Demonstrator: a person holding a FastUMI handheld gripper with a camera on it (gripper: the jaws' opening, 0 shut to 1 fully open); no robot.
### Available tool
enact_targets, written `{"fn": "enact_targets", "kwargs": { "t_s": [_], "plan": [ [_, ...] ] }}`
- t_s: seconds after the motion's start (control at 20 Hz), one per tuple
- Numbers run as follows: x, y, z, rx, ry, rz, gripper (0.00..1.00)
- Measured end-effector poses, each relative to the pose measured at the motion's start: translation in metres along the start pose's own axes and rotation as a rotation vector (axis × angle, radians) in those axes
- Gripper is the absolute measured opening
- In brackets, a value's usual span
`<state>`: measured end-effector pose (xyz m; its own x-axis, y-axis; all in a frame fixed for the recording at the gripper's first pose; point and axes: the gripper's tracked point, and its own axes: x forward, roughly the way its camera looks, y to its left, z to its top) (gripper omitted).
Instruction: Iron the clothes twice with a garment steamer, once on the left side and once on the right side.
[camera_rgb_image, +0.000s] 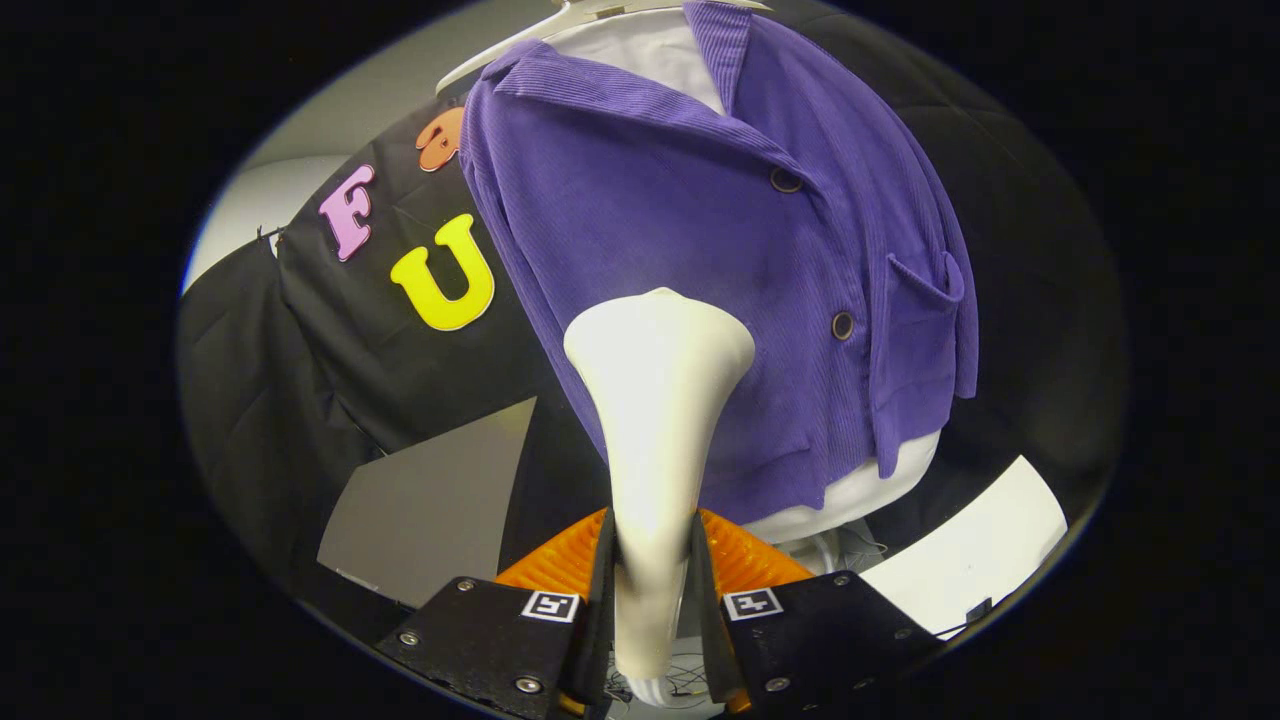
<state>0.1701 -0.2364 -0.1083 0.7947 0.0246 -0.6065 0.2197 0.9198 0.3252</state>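
Observation:
A purple corduroy jacket (700, 230) with dark buttons and a chest pocket hangs on a white mannequin torso (880, 485) ahead of me. My gripper (652, 580) is shut on the handle of a cream garment steamer (655, 420). The steamer rises from between the fingers, and its wide head lies over the lower middle of the jacket's front, just left of the lower button (843, 325). Whether the head touches the cloth I cannot tell. A white hanger (520, 35) shows above the collar.
Black booth cloth (330, 400) hangs behind and to the left of the jacket. A grey panel (430, 515) stands low at the left beyond the fingers. A white surface (975, 555) lies low at the right, under the torso.

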Motion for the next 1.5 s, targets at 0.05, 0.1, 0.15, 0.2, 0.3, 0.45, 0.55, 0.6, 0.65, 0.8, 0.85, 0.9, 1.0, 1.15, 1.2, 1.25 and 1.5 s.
{"fn": "enact_targets", "kwargs": {
  "t_s": [0.05,0.1,0.15,0.2,0.3,0.45,0.55,0.6,0.65,0.8,0.85,0.9,1.0,1.15,1.2,1.25,1.5],
  "plan": [
    [0.001,-0.001,-0.009,0.001,0.012,-0.003,0.38],
    [0.002,-0.002,-0.017,0.003,0.024,-0.007,0.38],
    [0.004,-0.004,-0.027,0.004,0.039,-0.012,0.38],
    [0.006,-0.008,-0.035,0.004,0.049,-0.018,0.38],
    [0.012,-0.014,-0.051,0.005,0.072,-0.034,0.38],
    [0.02,-0.025,-0.073,0.014,0.095,-0.063,0.38],
    [0.026,-0.03,-0.088,0.019,0.123,-0.075,0.38],
    [0.028,-0.034,-0.094,0.02,0.133,-0.084,0.38],
    [0.03,-0.037,-0.101,0.019,0.144,-0.093,0.38],
    [0.039,-0.043,-0.121,0.026,0.168,-0.111,0.38],
    [0.041,-0.045,-0.127,0.031,0.174,-0.122,0.38],
    [0.043,-0.048,-0.134,0.037,0.178,-0.128,0.38],
    [0.051,-0.055,-0.146,0.039,0.194,-0.136,0.38],
    [0.056,-0.063,-0.167,0.038,0.22,-0.149,0.38],
    [0.057,-0.066,-0.175,0.04,0.232,-0.159,0.38],
    [0.056,-0.068,-0.185,0.044,0.244,-0.163,0.38],
    [0.033,-0.062,-0.198,0.05,0.199,-0.132,0.38]
  ]
}}
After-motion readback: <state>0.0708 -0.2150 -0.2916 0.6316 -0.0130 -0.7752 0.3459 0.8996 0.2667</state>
